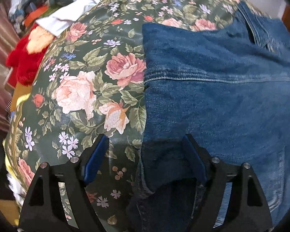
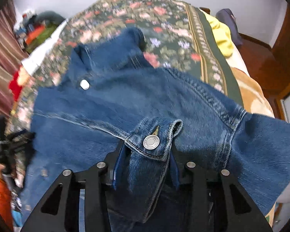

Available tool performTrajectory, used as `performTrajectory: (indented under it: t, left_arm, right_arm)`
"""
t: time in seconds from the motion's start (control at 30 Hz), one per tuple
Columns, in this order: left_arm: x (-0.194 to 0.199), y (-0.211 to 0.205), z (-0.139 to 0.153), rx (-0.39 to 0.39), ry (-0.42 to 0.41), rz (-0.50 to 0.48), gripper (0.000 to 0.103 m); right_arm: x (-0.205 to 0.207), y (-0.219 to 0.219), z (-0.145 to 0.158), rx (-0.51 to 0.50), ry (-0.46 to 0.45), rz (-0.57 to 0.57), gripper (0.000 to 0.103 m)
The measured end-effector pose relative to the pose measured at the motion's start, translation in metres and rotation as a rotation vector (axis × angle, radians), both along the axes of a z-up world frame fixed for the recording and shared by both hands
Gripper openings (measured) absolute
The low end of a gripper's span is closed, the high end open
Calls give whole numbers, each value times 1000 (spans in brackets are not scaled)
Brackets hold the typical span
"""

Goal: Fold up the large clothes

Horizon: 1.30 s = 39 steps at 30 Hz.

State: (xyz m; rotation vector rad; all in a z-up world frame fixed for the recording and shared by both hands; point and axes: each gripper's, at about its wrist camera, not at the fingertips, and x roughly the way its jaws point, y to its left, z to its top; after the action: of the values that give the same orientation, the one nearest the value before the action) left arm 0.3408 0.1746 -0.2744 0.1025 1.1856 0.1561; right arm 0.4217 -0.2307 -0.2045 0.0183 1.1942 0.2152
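A: Denim jacket is spread on the floral bedcover, and its buttoned cuff is seen pinched in the right claw. Is the sleeve properly held?

B: It is judged so. The blue pads are seen pressed against both sides of the cuff, with the metal button just beyond them, so the right claw is closed on cloth and not merely set around it.

A: And the left claw?

B: Its jaws are stood wide apart and nothing is gripped. The jacket's left edge runs between them; one finger is placed over the bedcover, the other over denim. Whether the pads touch the cloth cannot be told.

A: How is the fold best carried out?

B: The cuff should probably be lifted clear of the jacket body and carried across towards the collar side, so that the sleeve is laid flat without dragging. The jacket's edge could be pinned or taken up by the left claw, so that the body is not pulled askew on the slippery-looking bedcover.
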Motion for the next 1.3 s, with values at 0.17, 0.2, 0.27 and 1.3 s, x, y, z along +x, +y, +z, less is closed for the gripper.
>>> performTrajectory:
  t: [0.17,0.2,0.27,1.3]
  left_arm:
    - [-3,-10,-6,63,-12,-27,85]
    - [-4,-8,-5,54,-9,-16,85]
    - [-5,-4,0,26,16,17,84]
    - [28,-245,103,-229,-109,-412,85]
  right_arm:
    - [2,6,5,-156,6,35,77]
    - [1,6,11,-174,4,42,77]
    - [-4,4,24,-183,-14,45,77]
    - [-133,-266,1,304,95,-590,94]
